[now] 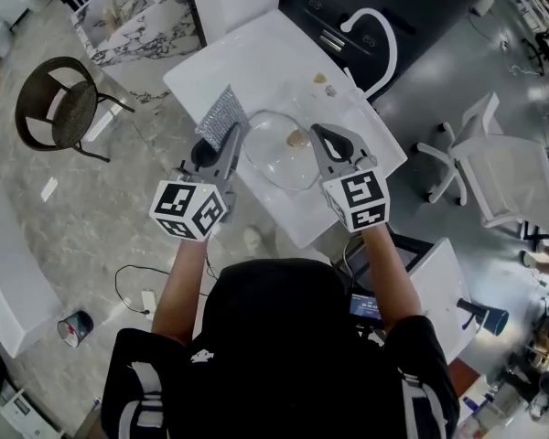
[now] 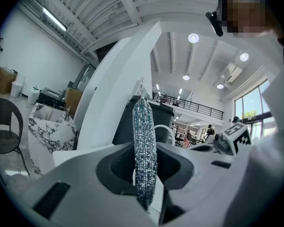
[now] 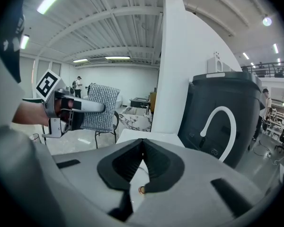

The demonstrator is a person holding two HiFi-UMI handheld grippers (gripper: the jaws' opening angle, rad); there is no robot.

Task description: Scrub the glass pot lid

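Two grippers hang over a white desk, one in each of the person's hands. The left gripper sits at the desk's left edge, and its fingers are clenched on a silver mesh scrub pad. In the left gripper view the pad stands edge-on and upright between the dark pads and rises well above the fingertips. The right gripper view shows the same pad from the side, as a flat grey sheet sticking out of the left gripper.

One glass pot lid lies around the middle of the desk, a little toward the edge nearest the person, dome up, with a brownish knob on top. It lies between the two grippers, with the left one at its left rim and the right one at its right rim.

The right gripper has its fingers pressed together. In the right gripper view the black pads meet along a single line with no gap. I cannot tell whether they pinch the lid's rim, though the tips sit right at it in the head view.

Two small brownish bits lie on the desk toward its far right edge, well apart from the lid. Beyond that edge stands a dark unit with a white curved pipe. A wicker chair stands on the floor off the desk's left side, and a white chair off its right
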